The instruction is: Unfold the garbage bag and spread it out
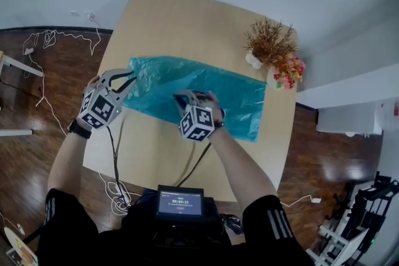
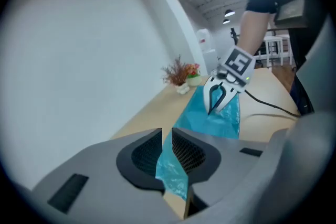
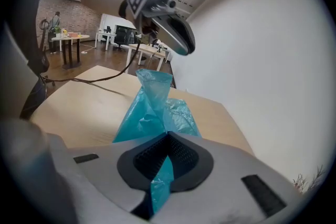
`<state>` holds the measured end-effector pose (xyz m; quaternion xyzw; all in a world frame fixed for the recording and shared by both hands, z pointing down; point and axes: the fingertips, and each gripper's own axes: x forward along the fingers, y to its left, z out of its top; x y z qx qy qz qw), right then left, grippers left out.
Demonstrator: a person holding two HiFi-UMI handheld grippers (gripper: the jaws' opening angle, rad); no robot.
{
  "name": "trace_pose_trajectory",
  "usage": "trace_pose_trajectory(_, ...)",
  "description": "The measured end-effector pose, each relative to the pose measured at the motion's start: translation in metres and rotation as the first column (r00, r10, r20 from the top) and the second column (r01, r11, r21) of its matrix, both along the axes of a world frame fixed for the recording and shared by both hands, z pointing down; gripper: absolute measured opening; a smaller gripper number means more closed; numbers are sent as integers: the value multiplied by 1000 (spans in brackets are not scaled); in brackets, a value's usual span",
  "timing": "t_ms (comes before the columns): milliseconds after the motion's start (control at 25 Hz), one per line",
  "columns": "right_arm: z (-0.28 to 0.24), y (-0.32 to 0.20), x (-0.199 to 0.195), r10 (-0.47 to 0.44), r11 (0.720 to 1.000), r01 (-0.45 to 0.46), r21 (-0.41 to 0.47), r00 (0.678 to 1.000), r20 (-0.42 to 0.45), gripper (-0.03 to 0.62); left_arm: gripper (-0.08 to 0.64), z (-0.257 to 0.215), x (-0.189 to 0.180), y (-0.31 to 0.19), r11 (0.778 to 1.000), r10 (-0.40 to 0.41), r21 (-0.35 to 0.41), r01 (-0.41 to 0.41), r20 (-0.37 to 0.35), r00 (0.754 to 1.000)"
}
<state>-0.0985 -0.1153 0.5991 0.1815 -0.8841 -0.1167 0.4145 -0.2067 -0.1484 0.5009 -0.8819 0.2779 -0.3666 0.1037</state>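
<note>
A teal garbage bag (image 1: 218, 90) lies partly spread across the light wooden table (image 1: 181, 15). My left gripper (image 1: 129, 81) is at the bag's left end. In the left gripper view its jaws (image 2: 166, 152) stand a narrow slit apart, and a strip of the bag (image 2: 173, 176) hangs loosely through the slit. My right gripper (image 1: 189, 96) is over the bag's near edge, shut on a fold of the bag (image 3: 160, 186) that sticks out under its pads (image 3: 167, 157). The right gripper view shows the bag (image 3: 152, 107) rising in a peak towards the left gripper (image 3: 176, 42).
Two small vases, one with dried twigs (image 1: 271, 40) and one with red and yellow flowers (image 1: 288, 71), stand at the table's far right, close to the bag's end. Cables (image 1: 115, 165) run off the near edge. A small screen (image 1: 179, 202) sits at my waist.
</note>
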Motion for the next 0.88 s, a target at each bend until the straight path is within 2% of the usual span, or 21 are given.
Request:
trace_pose_trajectory(80, -1, 2, 0, -1, 1000, 1, 2, 1000, -1, 17, 58, 29, -13, -23, 989, -8, -148, 21, 83, 996)
trace_pose_trajectory(160, -3, 5, 0, -3, 1000, 3, 3, 1000, 0, 17, 58, 57, -21, -46, 961, -24, -268, 62, 146, 989)
trace_pose_trajectory(200, -3, 7, 0, -3, 1000, 3, 3, 1000, -1, 17, 58, 68, -26, -61, 940, -67, -321, 114, 155, 986)
trace_pose_trajectory(240, -3, 8, 0, -2, 1000, 2, 2, 1000, -2, 17, 58, 80, -33, -78, 907, -142, -376, 188, 146, 979)
trace_pose_trajectory(280, -2, 10, 1, -2, 1000, 2, 1, 1000, -4, 17, 60, 93, -43, -96, 856, -242, -441, 271, 123, 962)
trace_pose_trajectory(320, -2, 11, 1, -2, 1000, 2, -1, 1000, -5, 17, 61, 104, -52, -110, 784, -349, -515, 346, 96, 932)
trace_pose_trajectory(360, -1, 13, 1, -1, 1000, 1, -3, 1000, -5, 17, 75, 115, -58, -119, 699, -442, -594, 397, 77, 894)
trace_pose_trajectory(400, -1, 14, 1, 0, 1000, 0, -5, 1000, -4, 17, 122, 126, -63, -123, 615, -510, -664, 425, 76, 857)
trace_pose_trajectory(440, -1, 16, 1, 1, 1000, -1, -6, 1000, -2, 17, 160, 138, -67, -123, 544, -551, -712, 443, 95, 829)
trace_pose_trajectory(480, -2, 17, 1, 5, 1000, -5, -7, 1000, 1, 17, 206, 150, -72, -123, 493, -570, -737, 462, 127, 812)
trace_pose_trajectory(520, -2, 18, 2, 9, 1000, -9, -10, 1000, 5, 17, 245, 161, -77, -122, 461, -578, -744, 483, 162, 800)
trace_pose_trajectory(560, -1, 19, 3, 13, 1000, -13, -14, 1000, 10, 17, 277, 170, -81, -123, 444, -583, -742, 503, 187, 790)
trace_pose_trajectory(640, -1, 21, 3, 19, 1000, -18, -20, 1000, 19, 17, 345, 181, -86, -128, 432, -598, -739, 516, 194, 778)
trace_pose_trajectory(720, -1, 23, 2, 20, 1000, -20, -21, 999, 26, 17, 345, 187, -82, -131, 422, -612, -759, 495, 164, 774)
trace_pose_trajectory(800, 1, 23, 2, 23, 999, -22, -23, 999, 31, 17, 314, 192, -76, -132, 417, -615, -775, 475, 145, 776)
trace_pose_trajectory(880, 3, 22, 2, 26, 999, -25, -29, 999, 33, 17, 227, 197, -72, -132, 422, -597, -773, 473, 155, 787)
